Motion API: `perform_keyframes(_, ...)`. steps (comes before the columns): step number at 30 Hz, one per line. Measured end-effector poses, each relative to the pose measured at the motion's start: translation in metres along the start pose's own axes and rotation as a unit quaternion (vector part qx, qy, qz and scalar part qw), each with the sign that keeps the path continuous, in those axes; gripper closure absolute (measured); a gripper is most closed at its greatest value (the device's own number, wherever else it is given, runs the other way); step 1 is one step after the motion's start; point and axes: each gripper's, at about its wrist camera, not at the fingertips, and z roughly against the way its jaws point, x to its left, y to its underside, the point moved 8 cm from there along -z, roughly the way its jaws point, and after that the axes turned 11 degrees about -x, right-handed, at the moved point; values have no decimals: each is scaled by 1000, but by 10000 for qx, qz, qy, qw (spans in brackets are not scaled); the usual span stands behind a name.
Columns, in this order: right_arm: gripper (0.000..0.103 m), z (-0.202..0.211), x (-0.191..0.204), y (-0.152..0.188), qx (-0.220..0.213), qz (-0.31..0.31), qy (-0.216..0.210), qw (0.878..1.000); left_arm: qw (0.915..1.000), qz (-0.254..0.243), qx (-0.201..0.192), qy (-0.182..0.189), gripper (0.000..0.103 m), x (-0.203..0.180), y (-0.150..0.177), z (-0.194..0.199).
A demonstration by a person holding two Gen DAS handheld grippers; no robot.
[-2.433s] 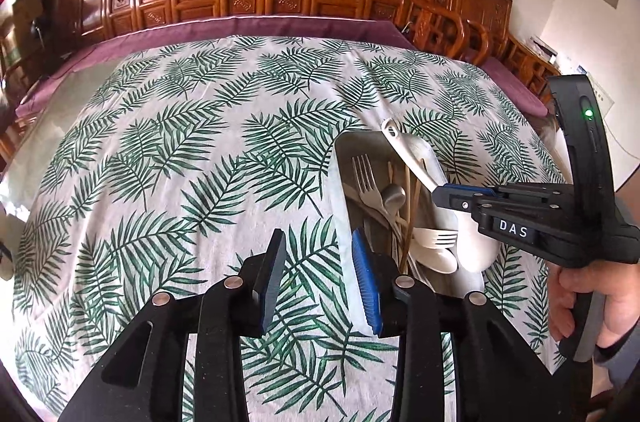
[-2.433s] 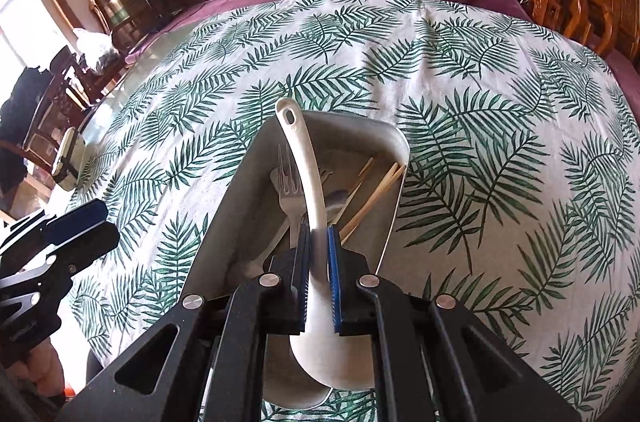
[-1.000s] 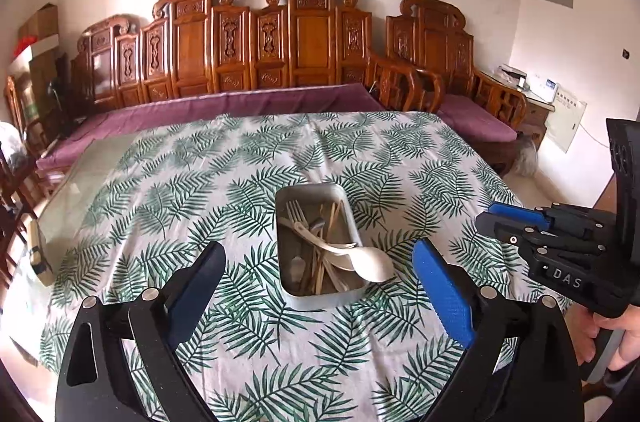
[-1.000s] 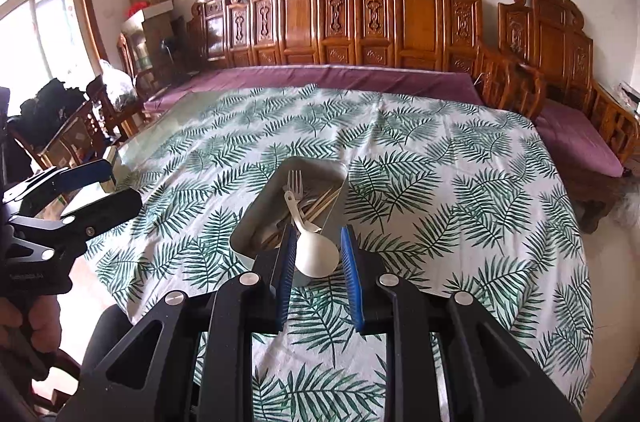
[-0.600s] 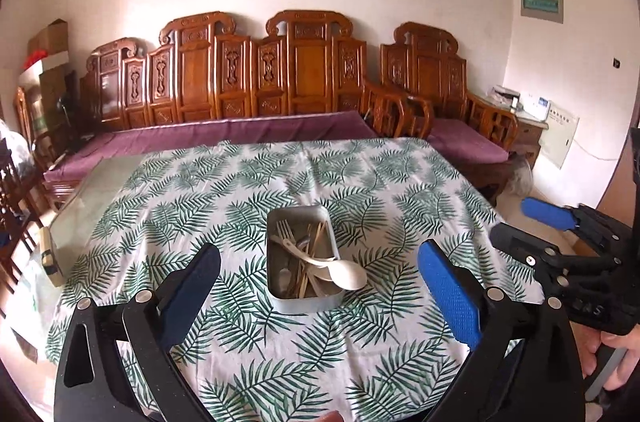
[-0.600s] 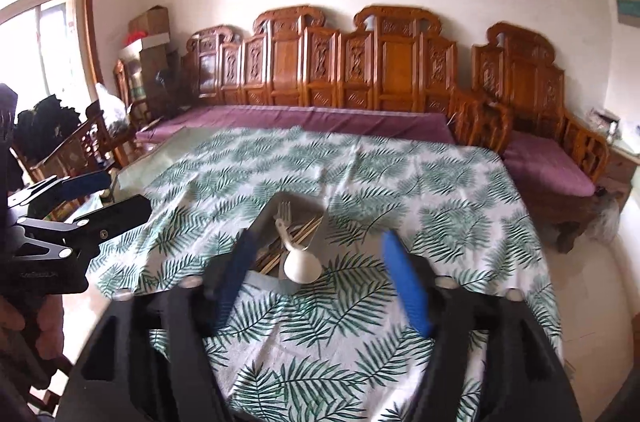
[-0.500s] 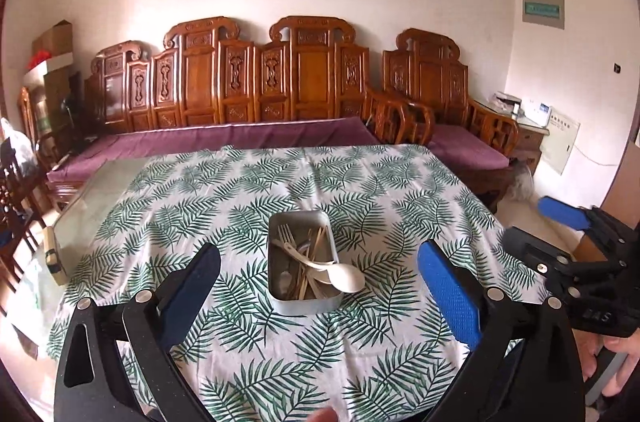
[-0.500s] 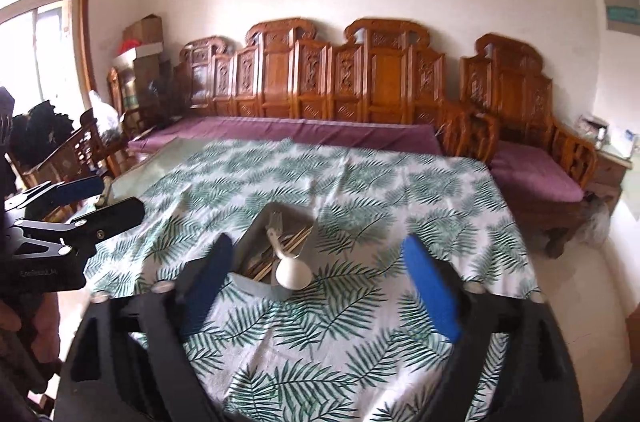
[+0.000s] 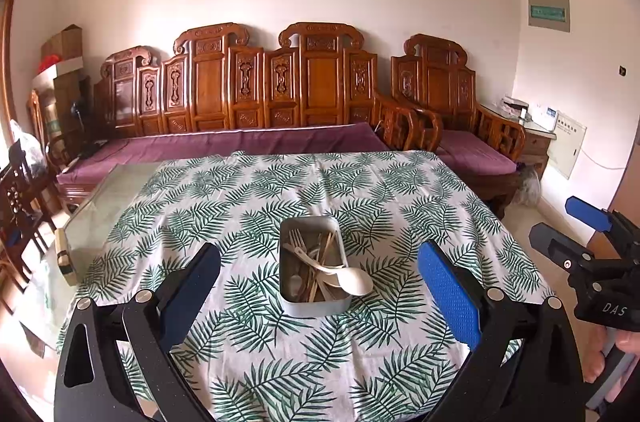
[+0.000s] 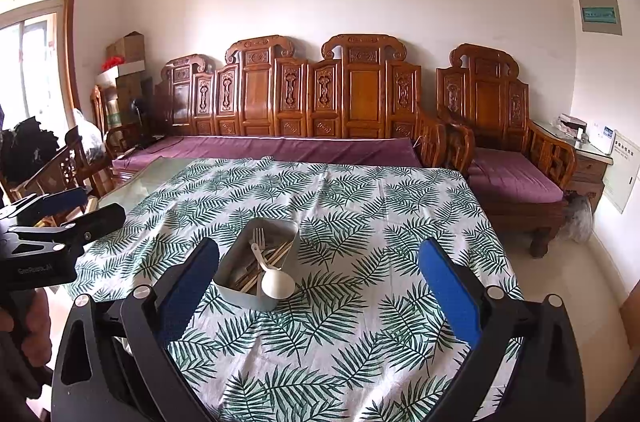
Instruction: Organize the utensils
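The counter [image 9: 400,190], draped in a leaf-print cloth, carried only a metal tin [image 9: 312,305] near its middle, and the task looked all but done: forks, chopsticks and a white ladle [image 9: 352,280] lay inside, the ladle's bowl overhanging the rim. The left gripper [image 9: 318,296] hung wide and empty; the right gripper [image 10: 318,296] was opening, nothing between its jaws, both angled down, well apart from the tin.

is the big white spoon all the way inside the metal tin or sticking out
Sticking out. The white spoon has its handle down among the utensils in the metal tin, but its bowl rests on the rim and hangs over the tablecloth.
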Motion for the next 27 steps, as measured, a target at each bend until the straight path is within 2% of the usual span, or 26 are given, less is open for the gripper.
perform_keyframes(27,3,-6,3,5,9,-47,105,9999,10000,12,-42,50,8,-4,3,0)
